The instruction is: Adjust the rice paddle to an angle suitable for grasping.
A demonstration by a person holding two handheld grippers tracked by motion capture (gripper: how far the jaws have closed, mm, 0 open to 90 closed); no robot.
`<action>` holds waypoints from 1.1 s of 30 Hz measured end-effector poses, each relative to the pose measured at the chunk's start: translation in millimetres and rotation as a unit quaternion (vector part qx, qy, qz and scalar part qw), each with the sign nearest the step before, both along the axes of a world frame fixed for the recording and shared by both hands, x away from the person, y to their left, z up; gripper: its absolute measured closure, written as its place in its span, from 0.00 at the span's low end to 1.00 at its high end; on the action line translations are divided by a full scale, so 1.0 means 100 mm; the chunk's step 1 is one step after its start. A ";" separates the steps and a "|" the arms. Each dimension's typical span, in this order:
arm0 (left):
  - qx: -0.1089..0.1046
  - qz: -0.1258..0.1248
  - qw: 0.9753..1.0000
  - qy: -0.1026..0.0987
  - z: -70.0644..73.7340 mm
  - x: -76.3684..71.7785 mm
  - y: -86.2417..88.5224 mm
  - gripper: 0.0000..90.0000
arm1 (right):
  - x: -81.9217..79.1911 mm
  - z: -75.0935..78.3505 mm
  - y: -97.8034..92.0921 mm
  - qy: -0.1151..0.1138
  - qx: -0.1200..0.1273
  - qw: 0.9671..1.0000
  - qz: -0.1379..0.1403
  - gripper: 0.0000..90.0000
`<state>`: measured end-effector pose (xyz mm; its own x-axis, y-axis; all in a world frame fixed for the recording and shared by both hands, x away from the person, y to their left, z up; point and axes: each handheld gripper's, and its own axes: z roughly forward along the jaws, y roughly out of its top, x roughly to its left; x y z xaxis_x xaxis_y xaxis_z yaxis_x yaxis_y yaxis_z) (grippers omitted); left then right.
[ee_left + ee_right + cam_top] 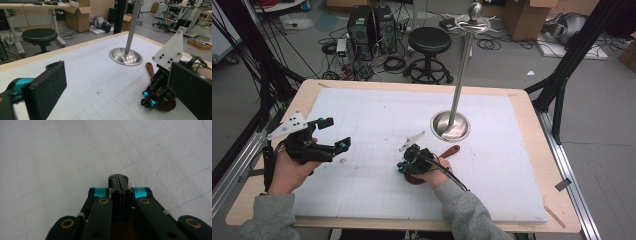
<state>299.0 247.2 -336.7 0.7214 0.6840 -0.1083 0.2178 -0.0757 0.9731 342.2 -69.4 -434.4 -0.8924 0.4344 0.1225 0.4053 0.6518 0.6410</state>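
Note:
A brown wooden spoon (451, 151) lies on the white foam board (377, 110), its handle pointing at the round base of a metal pole stand (450, 126). My right gripper (402, 167) is shut and rests low over the spoon's bowl end, tips down near the board. In the right gripper view its jaws (118, 178) are pressed together with nothing seen between the tips, and brown wood (121, 230) shows beneath them. My left gripper (334, 133) hovers open at the board's left side. The left gripper view shows the spoon (150, 68), the right gripper (148, 102) and the stand (125, 56).
The stand's pole (462, 75) rises tall from the middle right of the board. Beyond the table's far edge are a black stool (429, 40), computer towers (371, 25), cables and cardboard boxes. The wooden table rim (532, 130) frames the board.

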 end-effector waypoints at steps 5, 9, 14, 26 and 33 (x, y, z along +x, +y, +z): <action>0.003 -0.003 1.000 0.001 -0.01 0.01 -0.01 0.03 | -0.05 -0.01 -0.08 0.004 0.007 1.000 0.001 1.00; 0.004 -0.004 1.000 0.001 -0.01 0.02 -0.02 0.03 | -0.11 -0.01 -0.13 0.001 0.007 1.000 0.006 1.00; 0.003 -0.003 1.000 0.001 -0.01 0.02 -0.03 0.03 | -0.07 0.04 -0.17 -0.005 0.027 0.999 0.017 1.00; 0.008 -0.008 1.000 0.005 -0.03 0.05 -0.07 0.03 | 0.33 0.06 -0.49 -0.016 0.058 0.996 -0.069 1.00; 0.010 -0.007 1.000 0.008 -0.05 0.06 -0.07 0.03 | 0.34 -0.02 -0.43 0.000 0.035 0.998 -0.059 1.00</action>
